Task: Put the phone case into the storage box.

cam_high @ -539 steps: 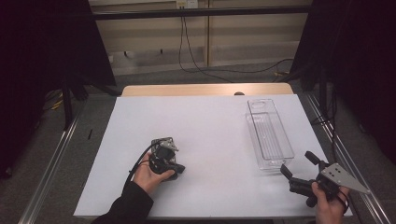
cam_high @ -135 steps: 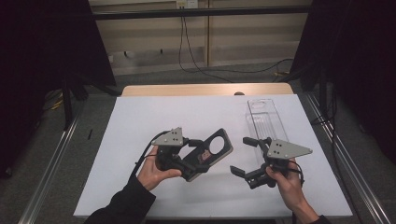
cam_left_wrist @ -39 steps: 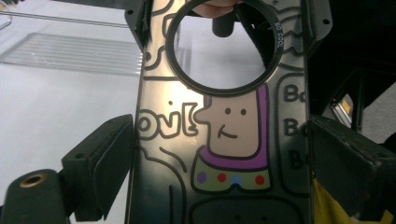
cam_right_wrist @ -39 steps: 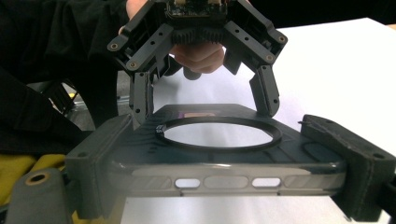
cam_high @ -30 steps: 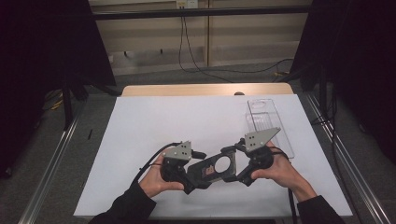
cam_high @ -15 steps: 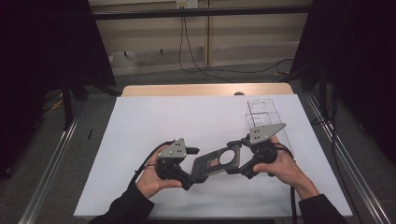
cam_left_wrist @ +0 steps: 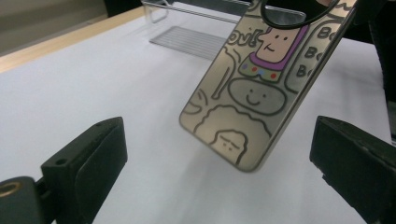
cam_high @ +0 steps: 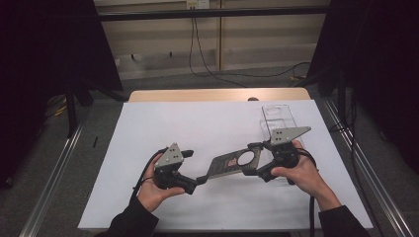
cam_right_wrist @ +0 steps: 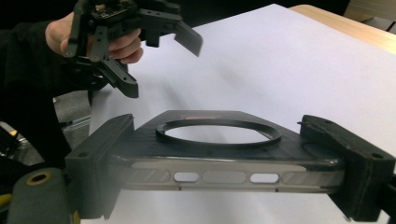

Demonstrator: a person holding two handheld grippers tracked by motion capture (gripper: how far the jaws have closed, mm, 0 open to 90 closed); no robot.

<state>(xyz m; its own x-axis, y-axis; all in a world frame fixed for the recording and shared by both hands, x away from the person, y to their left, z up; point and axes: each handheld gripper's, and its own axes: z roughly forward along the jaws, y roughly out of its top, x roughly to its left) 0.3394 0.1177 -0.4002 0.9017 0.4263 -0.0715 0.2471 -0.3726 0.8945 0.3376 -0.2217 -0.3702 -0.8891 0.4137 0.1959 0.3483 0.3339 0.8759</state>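
— Since half a second ago, has the left gripper (cam_high: 190, 170) been released from the phone case (cam_high: 232, 164)?
— Yes, jaws spread; the case is gripped above the table (cam_high: 148, 133) by the right gripper (cam_right_wrist: 229, 154) (handover seemingly completed).

Phone case (cam_left_wrist: 254, 88) top cut off by the left gripper view's edge — clear tray (cam_high: 276, 120) partly behind the right gripper (cam_high: 253, 159).

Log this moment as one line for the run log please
right gripper: shut on phone case | left gripper: open, case end between jaws, not touching | case: above table | clear tray: far right
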